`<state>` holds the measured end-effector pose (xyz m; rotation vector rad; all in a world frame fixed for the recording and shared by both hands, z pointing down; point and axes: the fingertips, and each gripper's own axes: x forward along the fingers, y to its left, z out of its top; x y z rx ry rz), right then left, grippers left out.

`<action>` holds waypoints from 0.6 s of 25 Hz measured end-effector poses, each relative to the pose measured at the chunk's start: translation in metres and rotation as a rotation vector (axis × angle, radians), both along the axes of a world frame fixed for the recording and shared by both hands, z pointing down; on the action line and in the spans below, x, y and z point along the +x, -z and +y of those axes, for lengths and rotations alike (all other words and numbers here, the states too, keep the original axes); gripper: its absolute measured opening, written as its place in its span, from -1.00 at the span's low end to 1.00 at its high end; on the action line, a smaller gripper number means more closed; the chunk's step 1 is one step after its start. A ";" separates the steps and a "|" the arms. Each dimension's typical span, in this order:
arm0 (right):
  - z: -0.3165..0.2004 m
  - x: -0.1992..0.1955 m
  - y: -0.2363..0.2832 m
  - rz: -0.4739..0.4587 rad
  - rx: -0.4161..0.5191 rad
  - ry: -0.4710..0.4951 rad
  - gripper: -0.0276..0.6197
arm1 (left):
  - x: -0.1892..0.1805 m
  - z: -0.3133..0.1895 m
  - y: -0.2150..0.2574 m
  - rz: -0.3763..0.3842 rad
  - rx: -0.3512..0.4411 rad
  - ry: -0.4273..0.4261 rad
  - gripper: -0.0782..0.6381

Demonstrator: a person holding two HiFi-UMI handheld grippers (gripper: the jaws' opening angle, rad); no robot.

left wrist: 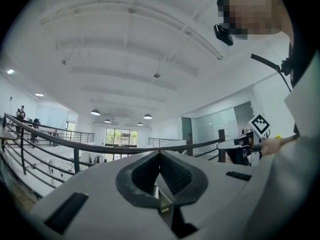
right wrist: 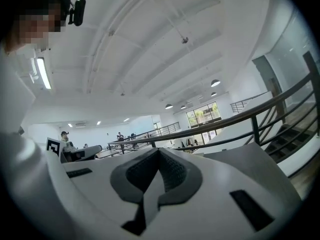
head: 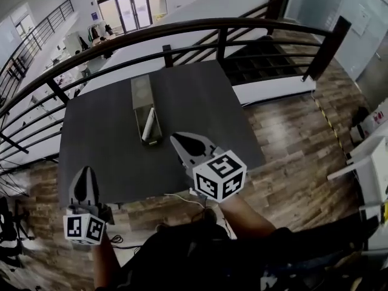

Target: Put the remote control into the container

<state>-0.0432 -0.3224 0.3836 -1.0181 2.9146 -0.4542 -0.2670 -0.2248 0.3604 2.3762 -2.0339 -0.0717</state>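
My left gripper and right gripper both have their jaws pressed together, nothing between them, over the near edge of the dark table. The white remote control lies in the long container mid-table

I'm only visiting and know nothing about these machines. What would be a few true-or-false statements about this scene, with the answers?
1. The left gripper and the right gripper both have their jaws together with nothing between them. True.
2. The table is white. False: it is dark.
3. The right gripper holds the remote control. False: the white remote control lies over at the container on the table.
4. A dark railing curves past the table's far side. True.
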 end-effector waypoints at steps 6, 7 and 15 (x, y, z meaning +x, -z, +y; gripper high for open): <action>0.014 -0.014 0.001 0.037 0.010 -0.041 -0.91 | -0.018 0.002 -0.001 0.093 0.032 -0.040 -0.76; 0.015 -0.015 0.002 0.040 0.011 -0.046 -0.91 | -0.018 0.002 -0.001 0.090 0.034 -0.051 -0.76; 0.018 -0.020 0.002 0.060 0.020 -0.062 -0.91 | -0.014 0.000 -0.011 0.115 0.020 -0.116 -0.76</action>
